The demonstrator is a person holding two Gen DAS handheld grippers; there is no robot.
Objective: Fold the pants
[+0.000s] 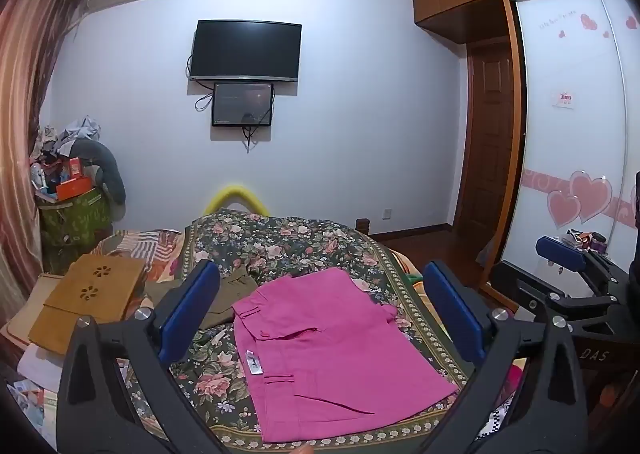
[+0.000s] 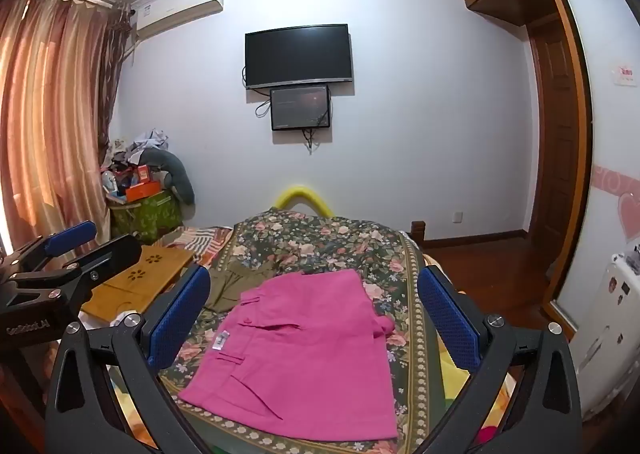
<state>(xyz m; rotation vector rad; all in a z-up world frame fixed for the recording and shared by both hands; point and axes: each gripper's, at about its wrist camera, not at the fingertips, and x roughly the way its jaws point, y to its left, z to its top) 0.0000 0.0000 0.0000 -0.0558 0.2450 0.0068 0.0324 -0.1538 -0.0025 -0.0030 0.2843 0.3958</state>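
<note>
Pants of bright pink cotton lay flat on the floral green bedspread, already doubled into a compact rectangle near the bed's near edge, waistband and its white label turned toward the left side. You held the left gripper above them with its blue-padded jaws spread wide and nothing between them. Your right gripper hung just beside it, equally wide open and equally empty; neither touched the cloth.

Judging by the tidy shape, you were late in the task, either between folds or checking the result. If another fold was wanted, you needed to lower both grippers to the near hem, pinch the two corners through all layers, and carry them toward the far edge without dragging the lower layers askew. A small flap stuck out at the right edge and may have needed tucking first.

An olive-green garment lay crumpled just beyond the pants, and a tan wooden lap desk with flower cut-outs sat at the bed's left side.
</note>
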